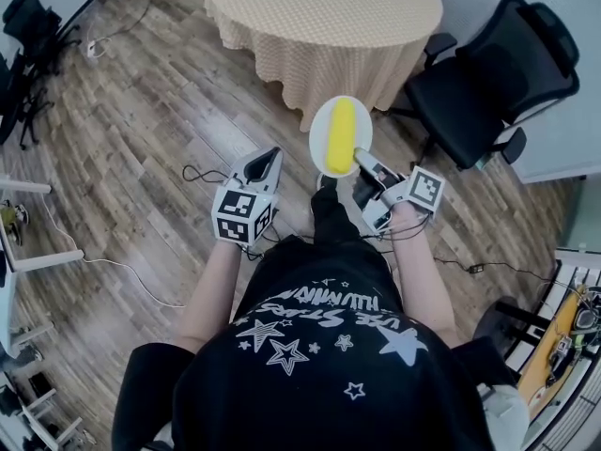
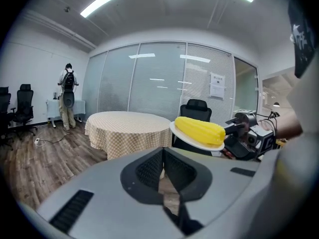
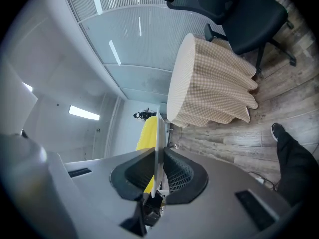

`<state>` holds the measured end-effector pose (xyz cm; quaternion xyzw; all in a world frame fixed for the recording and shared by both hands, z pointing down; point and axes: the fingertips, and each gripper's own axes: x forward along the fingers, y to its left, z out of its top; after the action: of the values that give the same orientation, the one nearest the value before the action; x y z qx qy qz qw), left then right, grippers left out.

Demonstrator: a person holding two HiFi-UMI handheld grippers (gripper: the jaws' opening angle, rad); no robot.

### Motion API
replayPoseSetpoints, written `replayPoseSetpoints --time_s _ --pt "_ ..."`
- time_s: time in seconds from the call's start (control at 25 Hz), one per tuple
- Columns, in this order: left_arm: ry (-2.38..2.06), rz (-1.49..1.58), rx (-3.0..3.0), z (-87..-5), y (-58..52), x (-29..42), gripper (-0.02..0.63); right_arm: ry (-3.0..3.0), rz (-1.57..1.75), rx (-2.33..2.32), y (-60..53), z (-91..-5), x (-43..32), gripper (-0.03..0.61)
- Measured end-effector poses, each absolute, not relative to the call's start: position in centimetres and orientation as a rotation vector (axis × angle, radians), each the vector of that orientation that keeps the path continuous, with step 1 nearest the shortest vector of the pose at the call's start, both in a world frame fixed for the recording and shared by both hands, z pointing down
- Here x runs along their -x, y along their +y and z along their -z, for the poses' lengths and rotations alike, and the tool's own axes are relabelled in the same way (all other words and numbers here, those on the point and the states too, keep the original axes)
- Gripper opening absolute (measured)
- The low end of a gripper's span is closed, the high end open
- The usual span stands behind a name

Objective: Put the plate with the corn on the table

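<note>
Head view: one plate (image 1: 317,141) with one corn cob (image 1: 340,137) hangs over the floor, well short of the one round table (image 1: 324,7), its rim pinched by the right gripper (image 1: 362,164), with the left gripper (image 1: 266,164) beside it. Left gripper view: those jaws meet on nothing. Right gripper view: the jaws clamp only the plate's thin edge, so a tilt could, I judge, roll the loose corn off.

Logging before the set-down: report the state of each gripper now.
Left gripper: shut, holding nothing.
Right gripper: shut on the rim of the plate, which carries the corn.
</note>
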<state>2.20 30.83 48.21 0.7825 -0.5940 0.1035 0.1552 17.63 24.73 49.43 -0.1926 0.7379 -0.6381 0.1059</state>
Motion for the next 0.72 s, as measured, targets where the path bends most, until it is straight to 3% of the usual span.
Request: replayPoseSetpoints --time_s 0.48,0.72 --pt "-1.898 -0.323 -2.081 -46.8 21.6 6.3 0.008 2.262 1.891 0.433 12.0 -49.0 -11.8 0.055" --pt "-1.941 -0.294 -2.093 -45.5 18.0 7.2 0.008 2.312 1.861 0.379 8.3 -48.2 -10.1 0.055"
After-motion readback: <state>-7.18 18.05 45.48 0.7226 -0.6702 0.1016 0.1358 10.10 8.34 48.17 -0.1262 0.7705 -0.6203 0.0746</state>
